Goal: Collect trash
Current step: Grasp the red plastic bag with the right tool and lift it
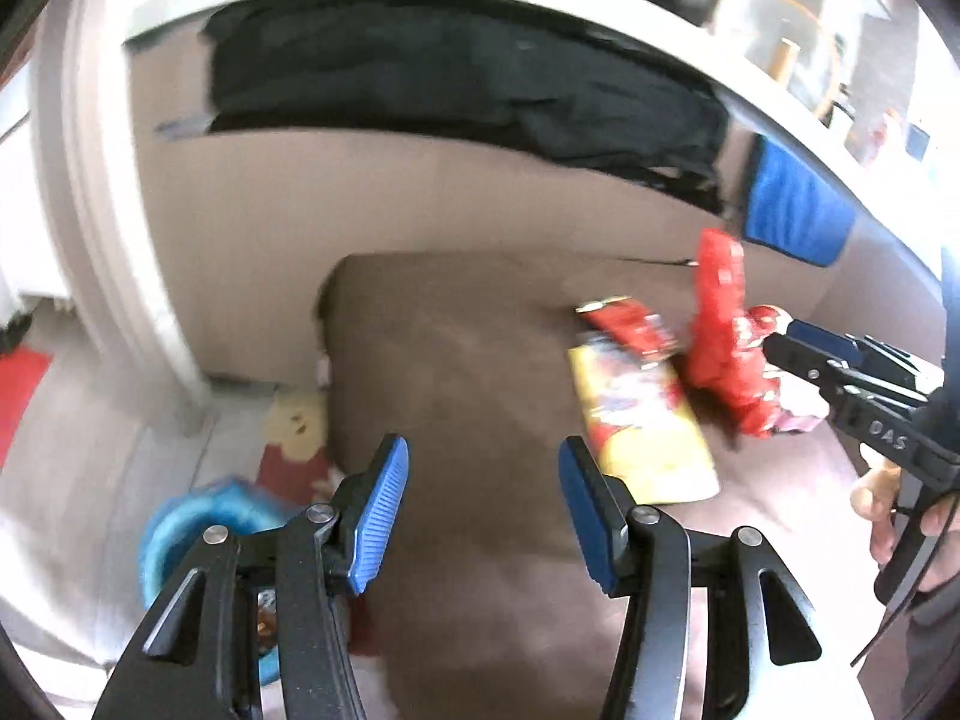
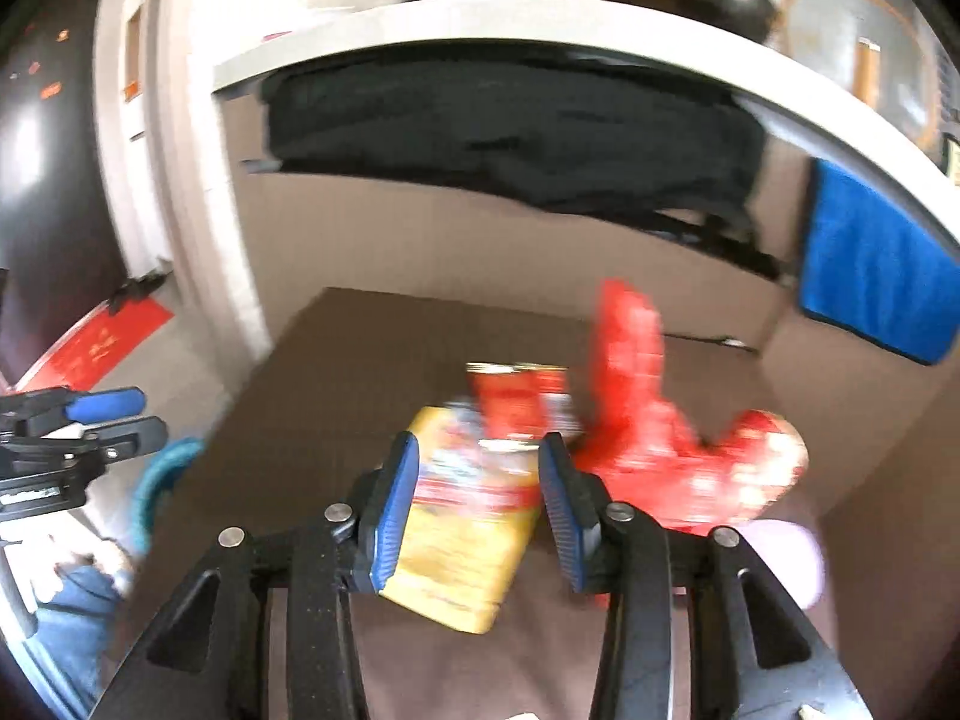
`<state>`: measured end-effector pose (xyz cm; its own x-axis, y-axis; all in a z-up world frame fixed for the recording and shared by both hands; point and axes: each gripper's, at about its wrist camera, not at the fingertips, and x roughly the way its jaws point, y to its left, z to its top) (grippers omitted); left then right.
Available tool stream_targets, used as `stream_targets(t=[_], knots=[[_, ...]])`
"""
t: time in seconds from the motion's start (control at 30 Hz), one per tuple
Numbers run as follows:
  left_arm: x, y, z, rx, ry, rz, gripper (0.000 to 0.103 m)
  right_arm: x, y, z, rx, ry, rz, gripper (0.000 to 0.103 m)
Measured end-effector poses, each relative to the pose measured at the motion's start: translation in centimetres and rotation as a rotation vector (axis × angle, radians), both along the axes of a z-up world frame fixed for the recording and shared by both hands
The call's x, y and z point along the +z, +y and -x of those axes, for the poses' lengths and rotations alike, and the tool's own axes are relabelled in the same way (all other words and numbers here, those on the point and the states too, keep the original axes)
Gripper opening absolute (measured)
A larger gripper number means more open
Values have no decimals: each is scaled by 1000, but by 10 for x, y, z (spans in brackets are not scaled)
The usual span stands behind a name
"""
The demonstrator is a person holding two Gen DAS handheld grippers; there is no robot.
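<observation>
A yellow snack bag [image 1: 645, 420] [image 2: 468, 516], a small red wrapper [image 1: 630, 324] [image 2: 522, 402] and a crumpled red bag [image 1: 729, 336] [image 2: 660, 438] lie together on a brown sofa seat [image 1: 456, 372]. My left gripper [image 1: 483, 510] is open and empty, hovering above the seat left of the yellow bag. My right gripper [image 2: 477, 498] is open, its jaws on either side of the yellow bag, just above it. In the left wrist view the right gripper [image 1: 780, 339] comes in from the right, beside the crumpled red bag.
A black cloth [image 1: 456, 78] hangs over the sofa back under a white counter [image 2: 540, 24]. A blue towel [image 2: 870, 264] hangs at the right. A blue round bin [image 1: 186, 534] stands on the floor left of the sofa. A red mat [image 2: 102, 348] lies farther left.
</observation>
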<state>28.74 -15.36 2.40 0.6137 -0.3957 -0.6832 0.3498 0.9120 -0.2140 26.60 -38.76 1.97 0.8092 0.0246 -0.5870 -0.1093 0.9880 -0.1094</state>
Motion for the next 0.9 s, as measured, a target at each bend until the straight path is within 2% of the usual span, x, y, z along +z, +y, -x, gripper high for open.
stream_targets(t=[0.03,0.1,0.2,0.33,0.53,0.73,0.8,0.83,0.87,0.9], knots=[[1,-13,-2,-14,11,13,54,0,-12,1,-8,0,4,42],[-2,-40,-9,-39,53,54,63,-2,-35,-1,-22,10,-7,43],[-8,-71,-14,-61,83,63,68,-7,-66,-11,-37,41,-47,44],[-22,-104,-25,-68,120,41,70,-21,-92,-34,-42,84,-85,44],[-42,-124,-43,-37,154,-30,72,-47,-103,-75,-6,145,-107,47],[-54,-133,-50,-35,166,-73,72,-61,-107,-83,8,162,-204,48],[-57,-134,-50,-42,175,-69,72,-62,-106,-81,12,175,-228,42],[-57,-135,-50,-45,178,-67,72,-62,-106,-80,19,180,-234,32],[-58,-137,-50,-49,181,-64,72,-59,-105,-78,17,178,-232,29],[-59,-139,-50,-54,188,-64,72,-56,-105,-77,14,170,-228,19]])
